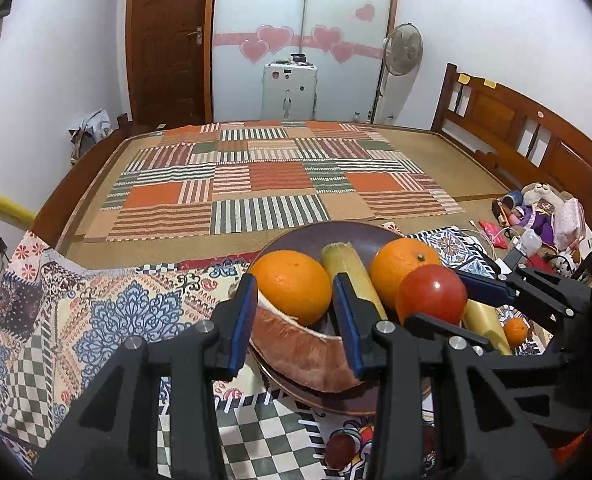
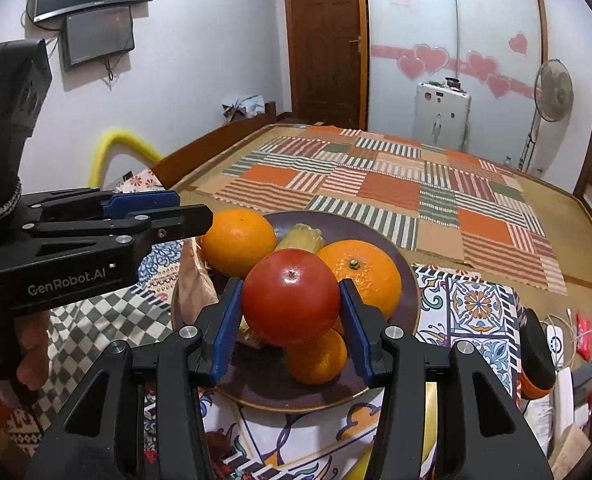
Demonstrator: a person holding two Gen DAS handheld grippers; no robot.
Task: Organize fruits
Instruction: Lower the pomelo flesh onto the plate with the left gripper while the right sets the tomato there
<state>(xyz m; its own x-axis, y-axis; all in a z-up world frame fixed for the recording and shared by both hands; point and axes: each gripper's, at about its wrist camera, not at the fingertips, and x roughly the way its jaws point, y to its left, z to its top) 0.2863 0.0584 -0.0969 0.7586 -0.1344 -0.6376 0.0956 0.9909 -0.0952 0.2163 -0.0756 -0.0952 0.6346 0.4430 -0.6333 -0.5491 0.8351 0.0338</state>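
A dark brown plate (image 1: 328, 229) (image 2: 411, 280) sits on a patterned cloth. It holds two oranges (image 1: 291, 286) (image 2: 237, 242), a pale yellow-green stalk piece (image 1: 346, 266) (image 2: 300, 236) and a small orange (image 2: 318, 360). My left gripper (image 1: 294, 286) (image 2: 193, 216) is shut on a pinkish citrus wedge (image 1: 308, 356) (image 2: 191, 288) over the plate's near-left rim. My right gripper (image 2: 291, 292) (image 1: 452, 300) is shut on a round red fruit (image 2: 289, 298) (image 1: 432, 294) and holds it above the plate's middle.
The patterned cloth (image 1: 107, 312) covers the near end of a bed with a patchwork mat (image 1: 263, 184). A wooden headboard (image 1: 516, 128) and a pile of toys (image 1: 540, 212) are on the right. A small dark fruit (image 1: 338, 450) lies on the cloth. A yellow padded rail (image 2: 115, 144) stands on the left.
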